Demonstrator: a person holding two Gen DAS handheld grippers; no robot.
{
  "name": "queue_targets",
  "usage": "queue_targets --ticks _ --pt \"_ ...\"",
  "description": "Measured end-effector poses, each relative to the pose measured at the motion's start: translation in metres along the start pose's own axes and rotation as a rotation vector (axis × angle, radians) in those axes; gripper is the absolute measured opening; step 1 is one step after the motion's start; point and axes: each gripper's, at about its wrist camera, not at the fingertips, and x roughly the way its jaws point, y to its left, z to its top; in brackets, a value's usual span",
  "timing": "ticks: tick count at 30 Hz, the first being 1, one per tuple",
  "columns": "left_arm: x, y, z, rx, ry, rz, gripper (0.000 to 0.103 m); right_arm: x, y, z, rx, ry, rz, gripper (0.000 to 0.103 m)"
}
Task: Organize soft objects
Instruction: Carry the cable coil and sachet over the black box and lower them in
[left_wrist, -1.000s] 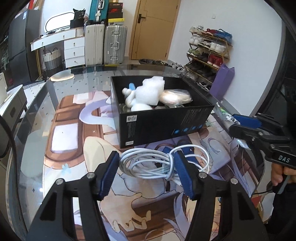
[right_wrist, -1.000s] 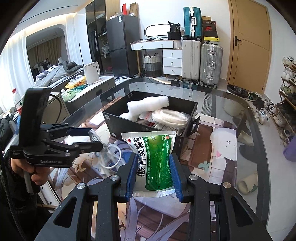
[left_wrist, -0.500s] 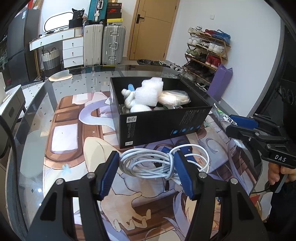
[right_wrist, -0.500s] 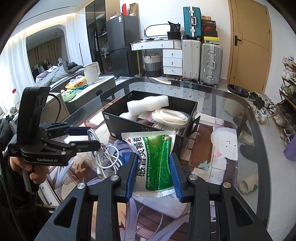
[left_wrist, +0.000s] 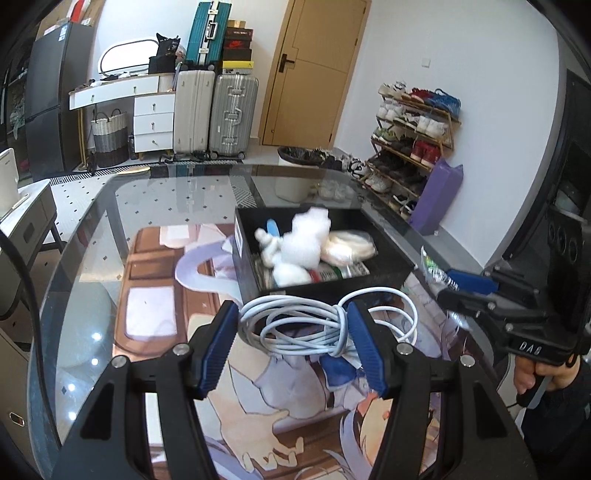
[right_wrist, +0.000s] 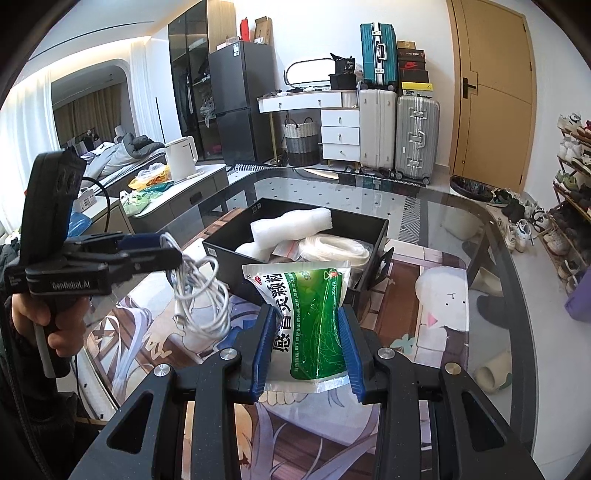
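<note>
My left gripper (left_wrist: 291, 341) is shut on a coiled white cable (left_wrist: 317, 325), held in the air in front of the black box (left_wrist: 332, 291). From the right wrist view the cable (right_wrist: 201, 295) hangs down from the left gripper (right_wrist: 162, 251). My right gripper (right_wrist: 306, 350) is shut on a green and white pouch (right_wrist: 306, 317), just before the box (right_wrist: 229, 251). The box holds white bubble wrap (left_wrist: 306, 240), a bagged pale roll (left_wrist: 349, 249) and other soft items. In the left wrist view the right gripper (left_wrist: 461, 286) shows at the right edge, a hand under it.
The glass table (left_wrist: 92, 258) carries a printed cartoon mat (left_wrist: 155, 295). Suitcases (left_wrist: 214, 110), a white drawer unit (left_wrist: 153, 122), a door and a shoe rack (left_wrist: 413, 133) stand beyond. A side cabinet with a kettle (right_wrist: 181, 157) is at the left.
My left gripper rose with the cable, lifting it off the mat toward the box's top edge. My right gripper kept still with the pouch.
</note>
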Motion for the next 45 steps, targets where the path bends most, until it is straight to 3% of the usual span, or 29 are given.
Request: queue_targets --ticks 23,28,45 --pt "0.043 0.003 0.051 -0.04 -0.082 0.037 0.061 0.035 -0.021 0.049 0.052 -0.057 -0.036 0.035" --pt "0.055 0.009 0.051 -0.069 -0.1 0.061 0.061 0.047 -0.028 0.057 0.072 -0.061 -0.035 0.035" --pt "0.075 -0.008 0.035 0.034 -0.061 0.089 0.061 0.088 -0.036 0.061 0.121 -0.029 -0.022 0.035"
